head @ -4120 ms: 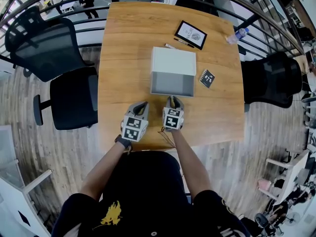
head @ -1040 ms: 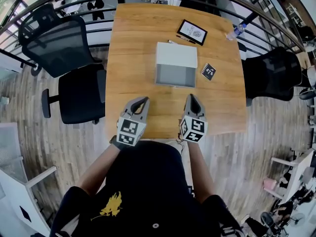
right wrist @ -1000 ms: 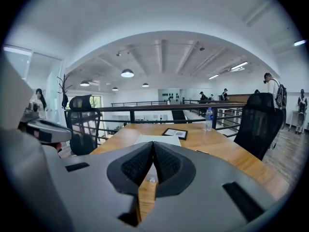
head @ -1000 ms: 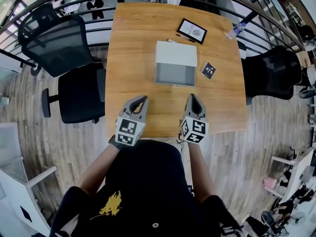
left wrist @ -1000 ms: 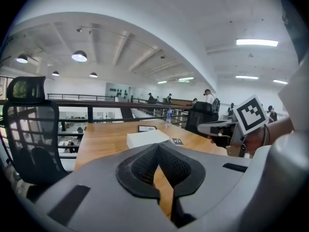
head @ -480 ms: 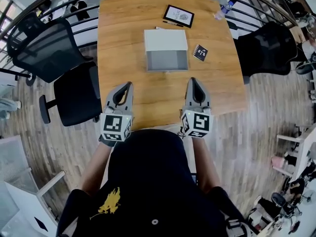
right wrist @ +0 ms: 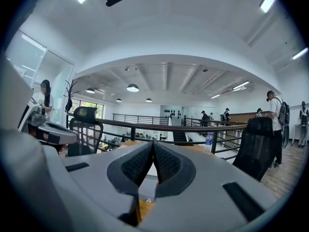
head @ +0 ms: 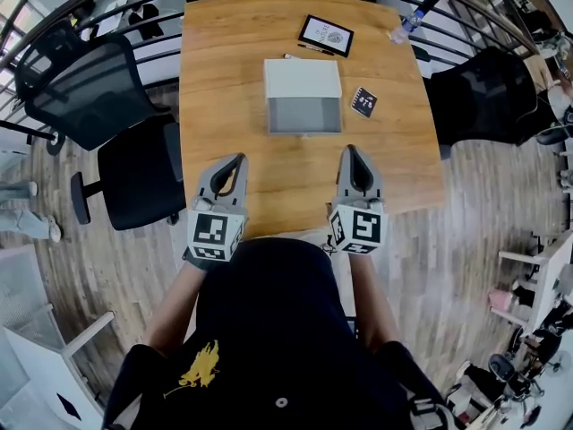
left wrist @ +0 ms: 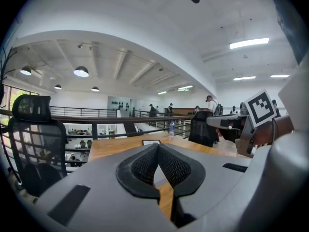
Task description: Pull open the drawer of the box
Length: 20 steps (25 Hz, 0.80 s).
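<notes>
A white box [head: 303,78] stands mid-table on the wooden table [head: 224,88]. Its grey drawer [head: 304,116] shows on the near side and looks drawn out toward me. Both grippers hover over the table's near edge, well short of the box. My left gripper [head: 239,159] is shut and empty, and so is my right gripper [head: 349,150]. In the left gripper view the pads [left wrist: 145,166] meet with nothing between them. In the right gripper view the drawer front [right wrist: 147,190] with its small knob shows below the shut pads [right wrist: 166,163].
Beyond the box lie a black-framed picture [head: 327,35] and a pen [head: 300,58]; a small black card [head: 363,102] lies to its right. A water bottle [head: 405,25] stands at the far right corner. Black office chairs [head: 134,164] [head: 479,92] flank the table, with a railing behind.
The right gripper has left the drawer front, where it was four seconds ago, and drawn back to the near edge. Both grippers have moved apart and closer to my body.
</notes>
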Motion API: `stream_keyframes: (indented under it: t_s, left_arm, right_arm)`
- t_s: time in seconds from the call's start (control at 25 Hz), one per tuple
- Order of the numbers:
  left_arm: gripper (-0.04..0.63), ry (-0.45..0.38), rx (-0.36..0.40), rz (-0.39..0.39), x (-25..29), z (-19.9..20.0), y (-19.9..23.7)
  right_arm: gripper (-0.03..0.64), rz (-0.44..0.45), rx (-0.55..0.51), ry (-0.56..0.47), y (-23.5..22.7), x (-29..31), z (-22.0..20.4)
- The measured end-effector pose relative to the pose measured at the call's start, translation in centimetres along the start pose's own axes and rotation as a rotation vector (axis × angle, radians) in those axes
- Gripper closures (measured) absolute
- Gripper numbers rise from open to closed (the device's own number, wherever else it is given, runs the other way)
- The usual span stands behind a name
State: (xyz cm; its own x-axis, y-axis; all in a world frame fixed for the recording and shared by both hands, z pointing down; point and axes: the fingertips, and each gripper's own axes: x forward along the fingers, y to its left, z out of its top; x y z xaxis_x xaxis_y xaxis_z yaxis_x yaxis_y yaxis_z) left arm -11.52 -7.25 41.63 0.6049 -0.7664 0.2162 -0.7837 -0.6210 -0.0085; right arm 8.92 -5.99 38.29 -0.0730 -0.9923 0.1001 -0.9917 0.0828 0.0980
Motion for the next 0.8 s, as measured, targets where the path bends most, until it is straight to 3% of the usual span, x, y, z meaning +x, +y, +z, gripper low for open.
stream_keyframes:
  t_s: [0.8]
  left_arm:
    - [0.583, 0.002, 0.023, 0.014, -0.8, 0.0, 0.4]
  right_arm:
    - [0.618, 0.025, -0.01, -0.034, 0.4, -0.1, 2.4]
